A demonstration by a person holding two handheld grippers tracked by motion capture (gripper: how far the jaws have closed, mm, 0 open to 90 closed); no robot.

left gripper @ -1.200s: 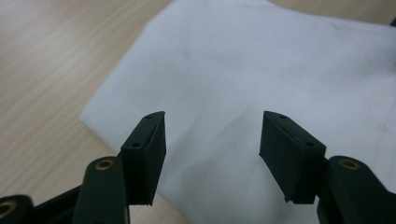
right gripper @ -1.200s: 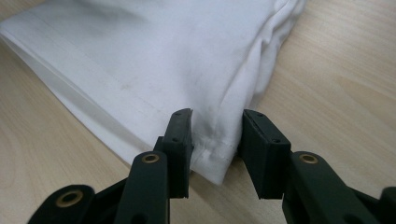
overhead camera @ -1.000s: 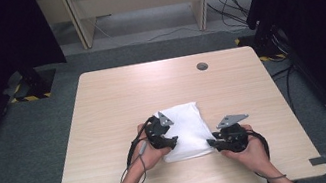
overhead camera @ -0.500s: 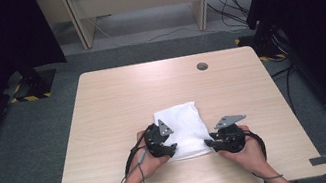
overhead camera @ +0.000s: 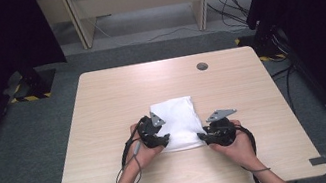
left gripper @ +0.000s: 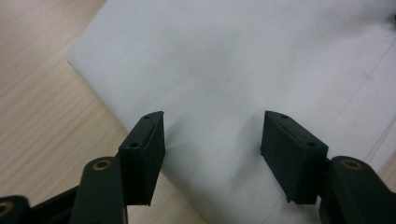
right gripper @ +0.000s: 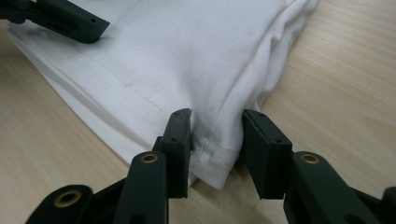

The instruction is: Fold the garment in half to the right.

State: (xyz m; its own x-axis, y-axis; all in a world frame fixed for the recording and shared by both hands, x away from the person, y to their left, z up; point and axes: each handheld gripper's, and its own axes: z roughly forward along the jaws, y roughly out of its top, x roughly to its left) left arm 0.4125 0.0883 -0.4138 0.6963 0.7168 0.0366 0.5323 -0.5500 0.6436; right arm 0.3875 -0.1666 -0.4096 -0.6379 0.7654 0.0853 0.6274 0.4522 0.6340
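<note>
A: One folded white cloth (overhead camera: 178, 122) lies on the worktop (overhead camera: 102, 102), near the person's edge and roughly in the middle. Both grippers are at its near side, one at each corner.

B: What does the left gripper (left gripper: 212, 140) have?

A: Nothing yet. Its jaws stand apart over the cloth's near left corner, with fabric beneath them but not pinched. The right gripper (right gripper: 217, 140) straddles the near right corner, where several layers stack up. Its jaws have just been opening a little, and the pads look to sit just beside the bundle, not pressing on it, though the view is too close to be certain.

B: So the step in hand is taking both near corners?

A: That seems the best reading. To do it well, each gripper should slide low along the worktop so the lower pad goes under every layer, then close on the hemmed edge, not on the top sheet alone. The two should close together and lift evenly, or the fold will skew.

B: And the count?

A: One cloth, two grippers, one worktop, and one small dark round fitting (overhead camera: 202, 66) near the far edge, well apart from the cloth.
</note>
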